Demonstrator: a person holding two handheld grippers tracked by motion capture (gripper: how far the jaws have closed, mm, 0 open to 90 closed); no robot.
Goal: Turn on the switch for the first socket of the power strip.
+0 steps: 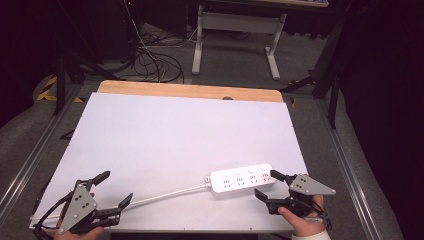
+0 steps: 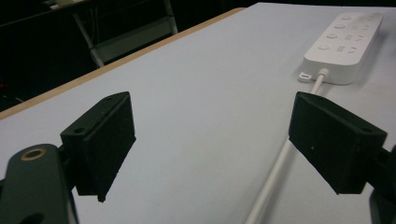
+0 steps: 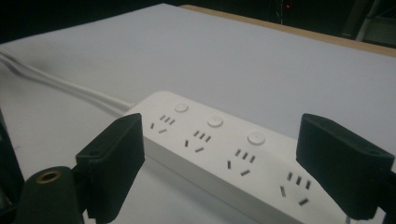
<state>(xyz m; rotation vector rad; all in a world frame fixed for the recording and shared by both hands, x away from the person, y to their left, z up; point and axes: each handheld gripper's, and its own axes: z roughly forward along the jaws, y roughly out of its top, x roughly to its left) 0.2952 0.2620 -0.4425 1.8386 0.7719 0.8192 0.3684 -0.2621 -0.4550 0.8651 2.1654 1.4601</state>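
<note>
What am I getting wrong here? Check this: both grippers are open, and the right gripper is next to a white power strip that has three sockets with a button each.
The socket count is wrong. The power strip has four sockets, each with its own button, as the high view shows. The rest holds: the left gripper and right gripper are both open, and the right one is beside the strip.

Beyond the table (image 1: 190,91): tangled cables (image 1: 150,60) on grey floor (image 1: 235,80), white desk legs (image 1: 272,55). Left of the table: yellow-black tape (image 1: 47,87).
</note>
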